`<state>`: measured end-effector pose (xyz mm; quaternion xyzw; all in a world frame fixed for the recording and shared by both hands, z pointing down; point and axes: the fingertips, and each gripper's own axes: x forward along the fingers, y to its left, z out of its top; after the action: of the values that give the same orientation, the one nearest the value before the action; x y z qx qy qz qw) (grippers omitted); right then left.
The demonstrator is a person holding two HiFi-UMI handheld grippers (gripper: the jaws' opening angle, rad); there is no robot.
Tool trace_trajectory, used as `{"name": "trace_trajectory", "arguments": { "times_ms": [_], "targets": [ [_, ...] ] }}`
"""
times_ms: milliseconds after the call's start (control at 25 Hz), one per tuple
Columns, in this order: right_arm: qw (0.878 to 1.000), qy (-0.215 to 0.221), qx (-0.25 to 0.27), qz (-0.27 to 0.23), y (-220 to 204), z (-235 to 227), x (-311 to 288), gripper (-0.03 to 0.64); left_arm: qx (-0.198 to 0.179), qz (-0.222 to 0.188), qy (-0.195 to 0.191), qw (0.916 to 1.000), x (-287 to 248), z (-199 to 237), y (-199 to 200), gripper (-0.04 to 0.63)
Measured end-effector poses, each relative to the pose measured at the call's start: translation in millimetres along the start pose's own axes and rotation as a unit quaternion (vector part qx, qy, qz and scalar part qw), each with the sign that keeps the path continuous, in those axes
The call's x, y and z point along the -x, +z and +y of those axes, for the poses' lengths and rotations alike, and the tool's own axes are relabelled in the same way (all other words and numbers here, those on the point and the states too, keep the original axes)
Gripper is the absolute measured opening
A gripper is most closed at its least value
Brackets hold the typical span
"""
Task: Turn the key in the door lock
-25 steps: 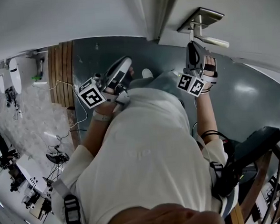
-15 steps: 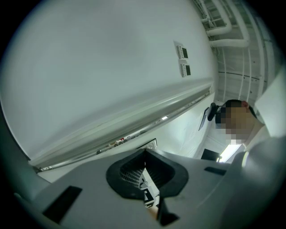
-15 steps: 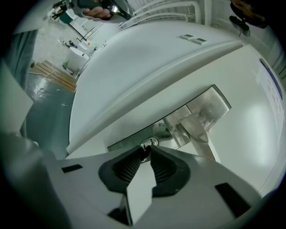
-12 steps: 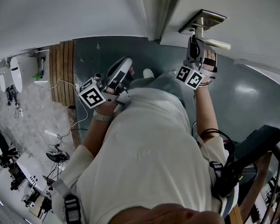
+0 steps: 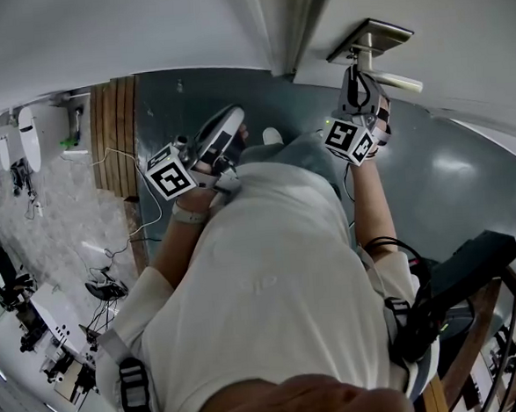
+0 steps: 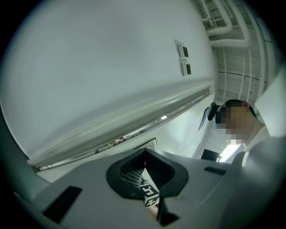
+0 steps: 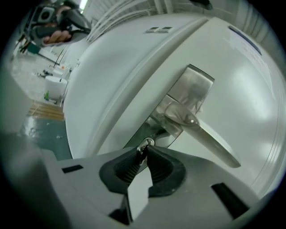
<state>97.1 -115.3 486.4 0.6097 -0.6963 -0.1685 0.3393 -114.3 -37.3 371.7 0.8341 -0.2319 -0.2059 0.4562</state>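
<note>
On the white door (image 7: 134, 67) a silver lock plate (image 7: 190, 96) carries a lever handle (image 7: 210, 138). Below the handle, a small metal key (image 7: 145, 142) sticks out of the lock. My right gripper (image 7: 143, 152) is shut on the key's head, its black pads pinching it at their tips. In the head view the right gripper (image 5: 355, 84) reaches up to the lock plate (image 5: 371, 36), under the handle (image 5: 401, 81). My left gripper (image 5: 222, 133) is held out in the air in front of the person's chest, away from the door. It (image 6: 145, 154) is shut with nothing between its pads.
The dark grey floor (image 5: 450, 178) lies below the door. Wooden planks (image 5: 116, 123) lie at the left, with cables and equipment (image 5: 101, 286) on the pale floor beside them. A wooden stair railing (image 5: 512, 315) stands at the lower right. Another person (image 6: 250, 134) shows in the left gripper view.
My right gripper has rolled about its own axis at the lock, and its marker cube has turned. The left gripper has stayed where it was.
</note>
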Motion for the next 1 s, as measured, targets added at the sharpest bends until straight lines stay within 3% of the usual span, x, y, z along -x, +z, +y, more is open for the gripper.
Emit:
{"name": "trace_trajectory", "arguments": {
  "times_ms": [160,240,400,600,720,920,1000],
  "targets": [
    [0.993,0.020,-0.114,-0.001,-1.1,-0.6,-0.7,0.049,0.000,0.000,0.001,1.0000,0.3,0.2,0.0,0.009],
    [0.980,0.034,-0.198,-0.008,-1.4,-1.2,-1.4,0.049,0.001,0.000,0.001,1.0000,0.8,0.4,-0.2,0.009],
    [0.916,0.069,-0.394,-0.020,-8.1,-2.4,-2.4,0.046,0.000,-0.001,0.001,1.0000,1.3,0.4,-0.7,0.008],
    [0.842,0.100,-0.529,-0.036,-8.1,-3.3,-4.5,0.044,0.001,-0.001,0.001,1.0000,1.3,1.0,-0.6,0.009],
    [0.772,0.122,-0.621,-0.049,-7.6,-4.3,-4.8,0.043,0.002,-0.001,0.003,1.0000,1.8,2.0,-0.7,0.009],
    [0.616,0.150,-0.771,-0.061,-9.7,-2.6,-3.4,0.038,0.004,-0.004,0.005,1.0000,3.2,3.3,-0.3,0.009],
    [0.563,0.151,-0.810,-0.056,-14.9,-0.8,-2.4,0.040,0.004,-0.005,0.005,1.0000,3.4,3.3,0.0,0.009]
  ]
}}
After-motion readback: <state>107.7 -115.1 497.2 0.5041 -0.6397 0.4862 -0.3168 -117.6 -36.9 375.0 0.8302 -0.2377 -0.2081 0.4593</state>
